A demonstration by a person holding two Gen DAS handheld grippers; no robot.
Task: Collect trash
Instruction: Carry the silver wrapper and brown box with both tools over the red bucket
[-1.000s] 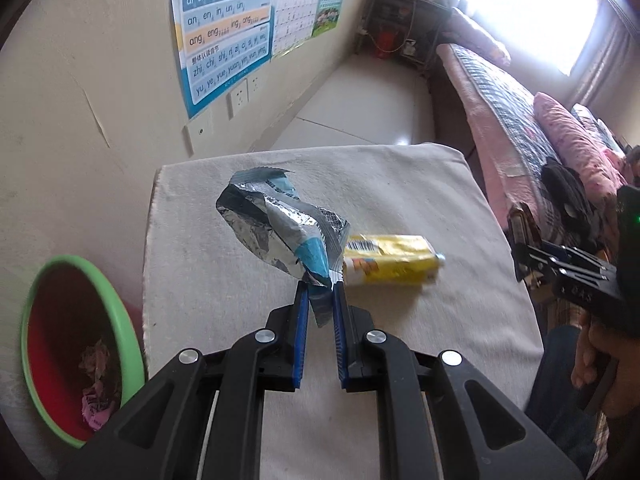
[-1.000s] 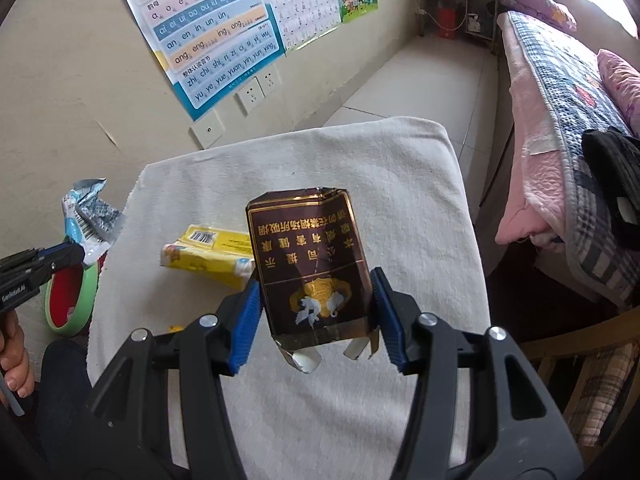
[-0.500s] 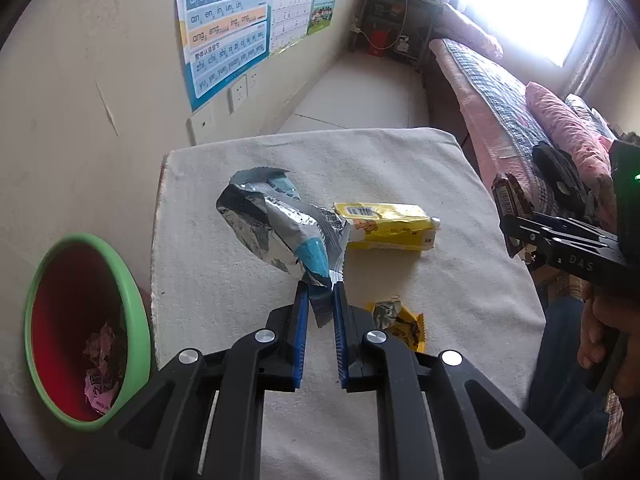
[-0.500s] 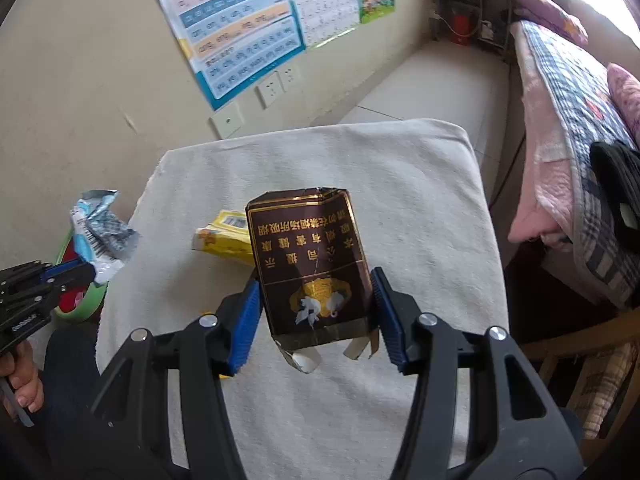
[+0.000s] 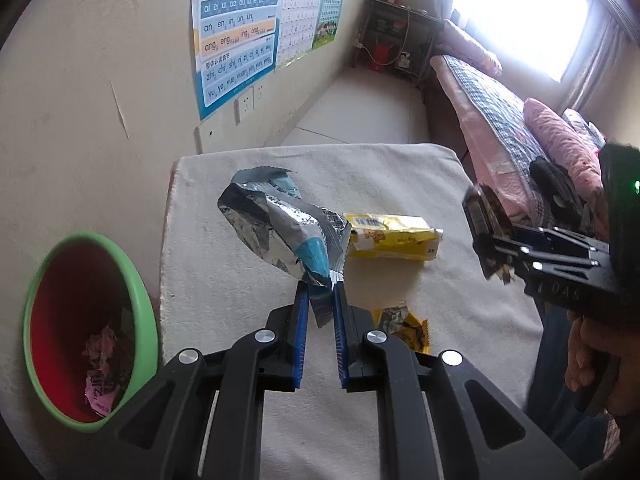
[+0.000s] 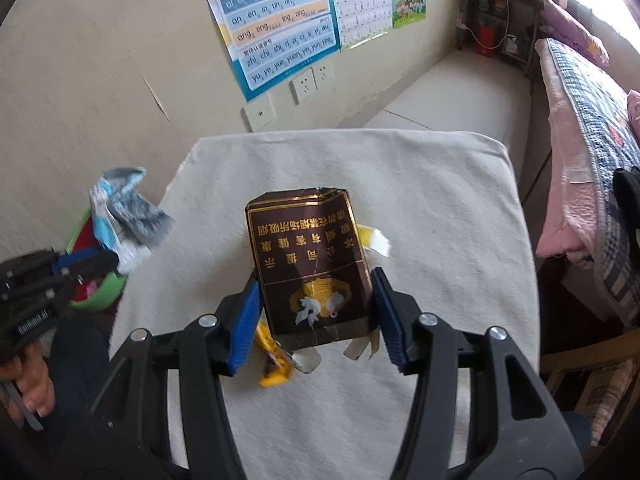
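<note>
**Both hands loaded, bin off to the left**

Nearest to us, our left gripper point(image 5: 320, 296) has its jaws pinched on the tail of a silver-and-blue foil wrapper point(image 5: 280, 232), which stands up and away from the blue pads, clear of the table point(image 5: 224, 312). Our right gripper point(image 6: 316, 304) has its jaws clamped on the two sides of a dark brown cigarette pack point(image 6: 308, 264), held upright above the cloth, its torn lower flaps hanging loose.

Just past the left jaws a small crumpled yellow wrapper point(image 5: 402, 326) lies on the cloth, and farther on a long yellow packet point(image 5: 394, 238) lies flat near the table's middle. Both are yet to be collected.

Off the table's left edge, lower down by the wall, sits the green-rimmed bin point(image 5: 148, 312) with pink scraps already in its red inside.

We judge the risks as these: the foil is held only by a thin corner, so a quick swing toward the bin could let it slip out. The pack is light and already crushed; it may catch a pad on release. The bin lies on the left, so the right hand must cross over and could collide with the left one.
</note>
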